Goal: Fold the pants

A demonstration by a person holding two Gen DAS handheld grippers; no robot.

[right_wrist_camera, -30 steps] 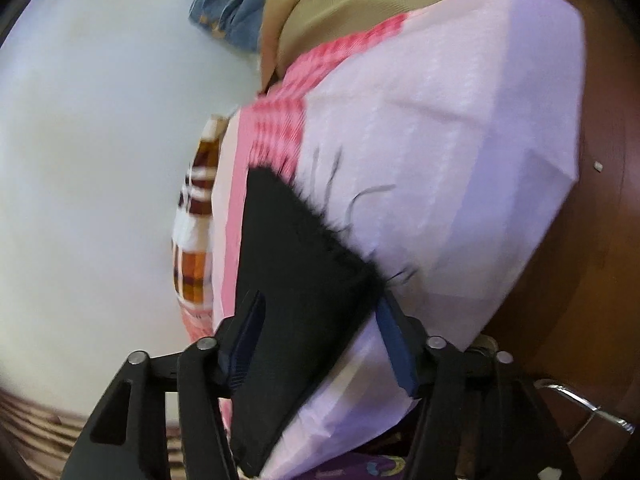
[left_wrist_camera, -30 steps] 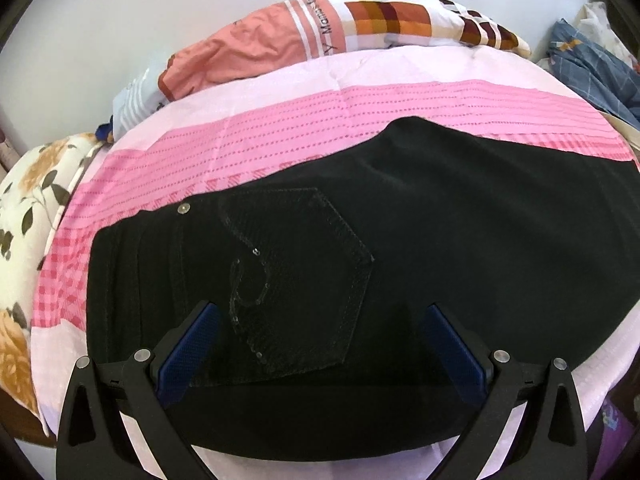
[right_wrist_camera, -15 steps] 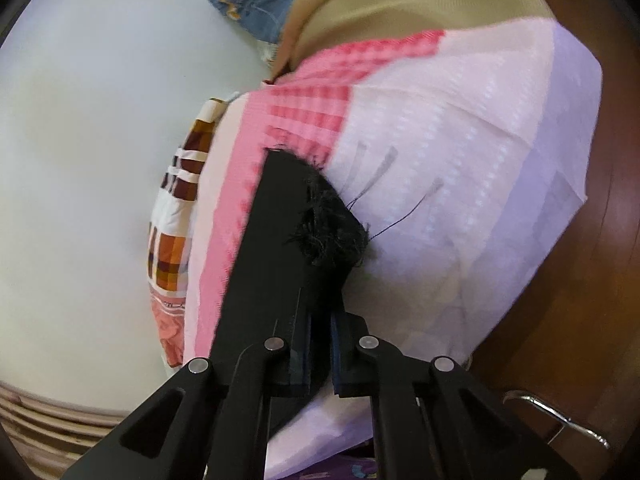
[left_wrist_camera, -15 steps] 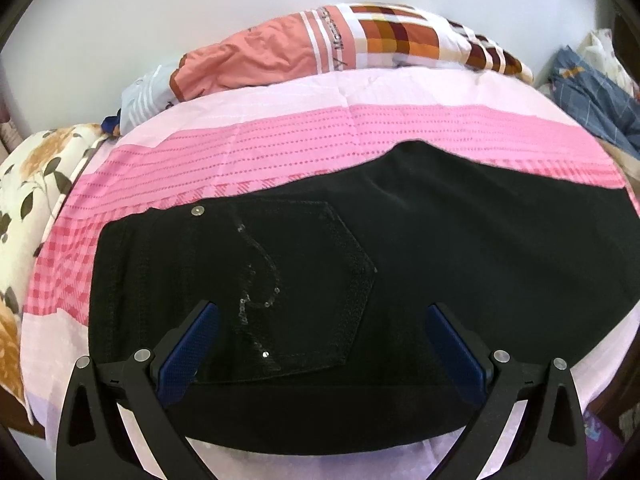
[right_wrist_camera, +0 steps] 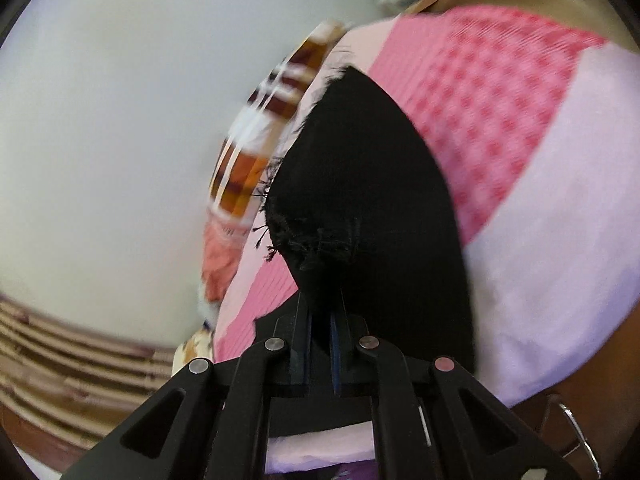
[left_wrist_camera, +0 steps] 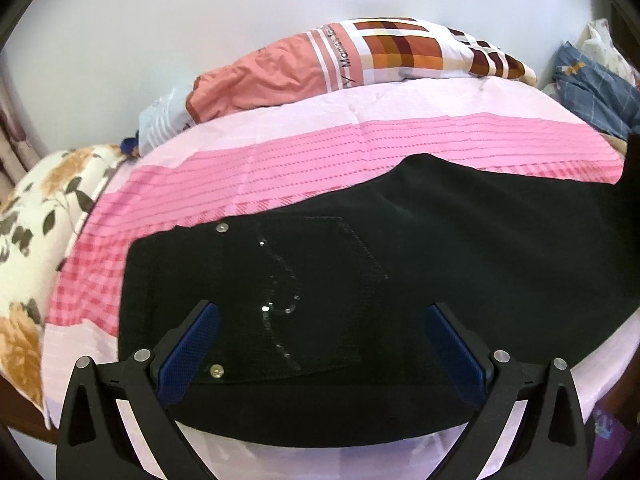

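Black pants (left_wrist_camera: 440, 264) lie flat across the pink striped bed sheet (left_wrist_camera: 320, 152), waistband at the left, a sequined back pocket (left_wrist_camera: 304, 292) facing up. My left gripper (left_wrist_camera: 320, 332) is open and empty, hovering over the waist end near the bed's front edge. My right gripper (right_wrist_camera: 322, 312) is shut on the frayed leg hem (right_wrist_camera: 320, 240) of the pants (right_wrist_camera: 372, 184) and holds it lifted off the sheet (right_wrist_camera: 500, 128).
A plaid and salmon pillow (left_wrist_camera: 360, 64) lies along the wall. A floral cushion (left_wrist_camera: 36, 216) sits at the left, blue clothes (left_wrist_camera: 596, 88) at the right. The bed's wooden frame (right_wrist_camera: 600, 360) shows at the right edge.
My right gripper closed on the leg hem and has lifted it, swinging it up and leftwards. My left gripper pulled back slightly and stays open.
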